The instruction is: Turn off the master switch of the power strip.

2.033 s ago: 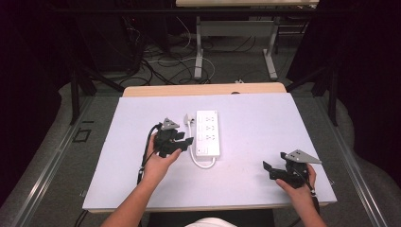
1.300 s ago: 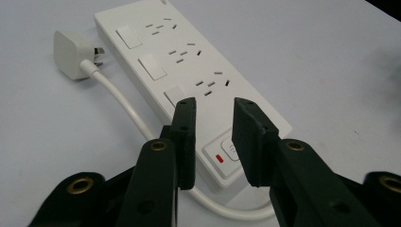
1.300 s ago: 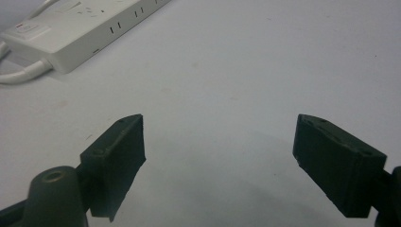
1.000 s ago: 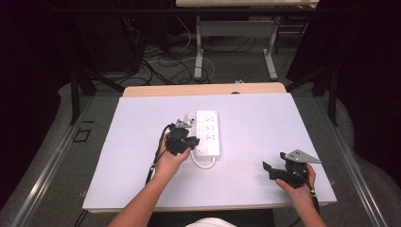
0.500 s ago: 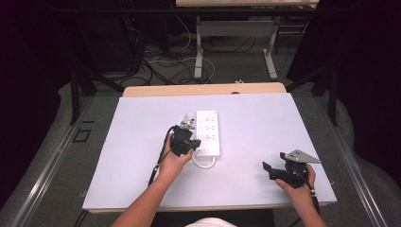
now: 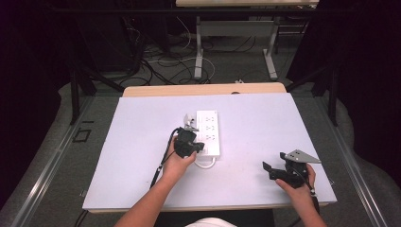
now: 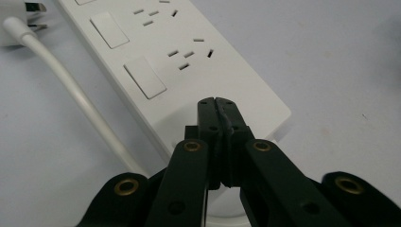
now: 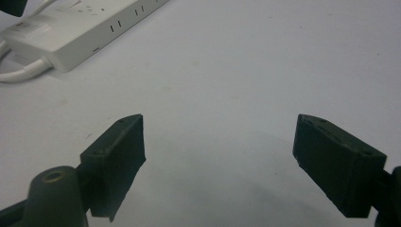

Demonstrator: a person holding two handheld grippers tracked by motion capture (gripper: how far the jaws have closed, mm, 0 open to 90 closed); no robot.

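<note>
I held my left gripper (image 7: 218, 101), jaws pressed together empty, over the power strip (image 7: 189, 71), ready to press its nearest switch (image 7: 144, 77); right gripper (image 8: 217, 156) waited agape.

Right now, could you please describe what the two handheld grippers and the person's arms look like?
The left gripper is matt black plastic, its linkage arms pinned with brass-coloured rivets, and a black cable trails from it. The right gripper has two blocky black jaws and carries a grey three-cornered plate on top. Both forearms are bare, with no sleeves in sight.
</note>
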